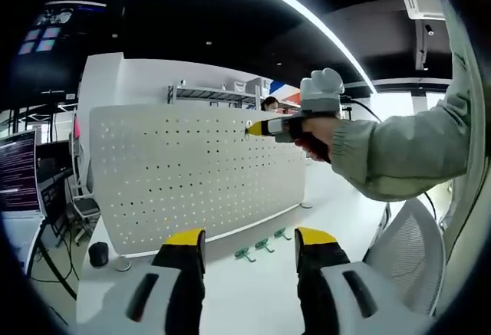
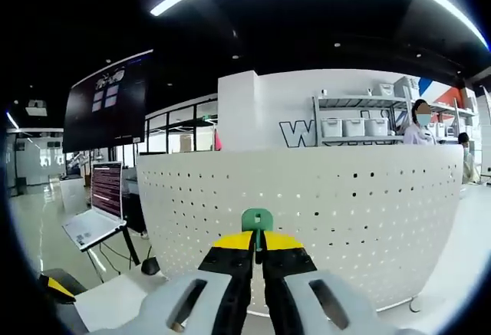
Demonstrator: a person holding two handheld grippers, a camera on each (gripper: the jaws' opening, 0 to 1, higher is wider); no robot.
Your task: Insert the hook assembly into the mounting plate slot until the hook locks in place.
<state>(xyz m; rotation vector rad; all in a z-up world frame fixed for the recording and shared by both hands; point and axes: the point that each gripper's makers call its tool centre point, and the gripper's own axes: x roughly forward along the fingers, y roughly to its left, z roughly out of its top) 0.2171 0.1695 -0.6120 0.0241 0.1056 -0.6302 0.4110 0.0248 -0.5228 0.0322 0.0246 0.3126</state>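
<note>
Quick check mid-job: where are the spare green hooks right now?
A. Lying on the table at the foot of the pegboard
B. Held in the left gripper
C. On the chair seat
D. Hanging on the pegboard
A: in the left gripper view, three green hooks lie on the white table just in front of the pegboard, beyond the open left gripper.

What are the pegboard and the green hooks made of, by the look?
Pegboard: likely painted sheet metal or rigid plastic; white, matte, thin, with even rows of punched holes. Cannot tell which.
Green hook in the right claw: probably moulded plastic; uniform green with a soft sheen.
Spare hooks on the table: same green, too small to judge further.
</note>
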